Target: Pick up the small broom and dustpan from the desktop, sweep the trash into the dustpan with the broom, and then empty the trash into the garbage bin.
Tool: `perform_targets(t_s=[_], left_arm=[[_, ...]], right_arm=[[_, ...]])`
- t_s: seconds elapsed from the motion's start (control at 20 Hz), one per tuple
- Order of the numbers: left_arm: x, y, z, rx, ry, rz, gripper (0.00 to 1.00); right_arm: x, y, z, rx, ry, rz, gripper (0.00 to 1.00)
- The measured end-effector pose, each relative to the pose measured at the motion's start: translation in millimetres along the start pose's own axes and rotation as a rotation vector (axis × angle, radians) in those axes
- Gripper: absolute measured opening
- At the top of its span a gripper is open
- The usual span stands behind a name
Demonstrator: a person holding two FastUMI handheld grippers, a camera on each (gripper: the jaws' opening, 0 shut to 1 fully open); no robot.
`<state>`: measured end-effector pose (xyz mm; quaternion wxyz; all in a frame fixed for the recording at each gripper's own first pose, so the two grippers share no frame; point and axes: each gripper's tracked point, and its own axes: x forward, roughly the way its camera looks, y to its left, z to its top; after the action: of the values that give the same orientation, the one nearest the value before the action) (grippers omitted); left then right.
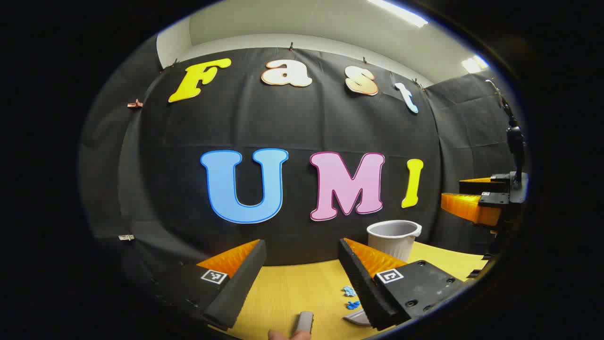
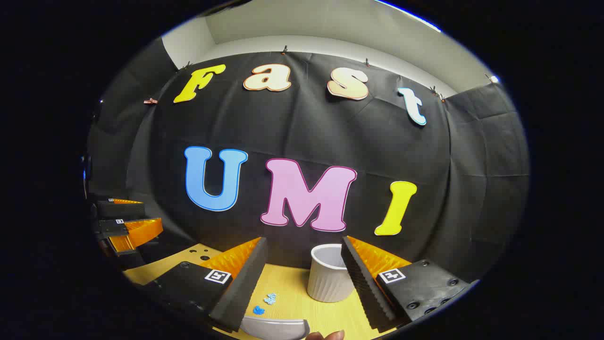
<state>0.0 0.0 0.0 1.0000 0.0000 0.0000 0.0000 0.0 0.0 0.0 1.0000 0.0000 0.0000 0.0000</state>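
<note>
Dustpan (image 2: 276, 327) lies below wide-open, empty right tongs (image 2: 302, 278).

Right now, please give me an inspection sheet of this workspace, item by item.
Surface: yellow wooden desktop, bare in the middle.
Job's things: white ribbed garbage bin upright at the back; blue trash bits on the desktop; grey dustpan edge near them; grey handle, broom not clearly seen.
Clutter: nothing seen.
Grippers: left gripper open, holding nothing; right gripper open, holding nothing.
Cables: nothing seen.
Surroundings: black cloth wall, white ceiling above.
</note>
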Motion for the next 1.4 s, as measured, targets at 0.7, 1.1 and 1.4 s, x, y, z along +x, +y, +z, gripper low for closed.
perform_targets(t_s=[0.7,1.1,1.4], left_arm=[[-7,1,0,0.002,-0.002,0.012,0.99],[-8,2,-13,-0.007,0.025,0.025,0.99],[-11,11,-38,0.008,0.067,0.045,0.99]], right_arm=[[-8,1,1,-0.006,0.01,0.004,0.97],[-38,23,-68,0.02,0.308,0.15,0.97],[-94,26,-193,0.03,0.715,0.21,0.96]])
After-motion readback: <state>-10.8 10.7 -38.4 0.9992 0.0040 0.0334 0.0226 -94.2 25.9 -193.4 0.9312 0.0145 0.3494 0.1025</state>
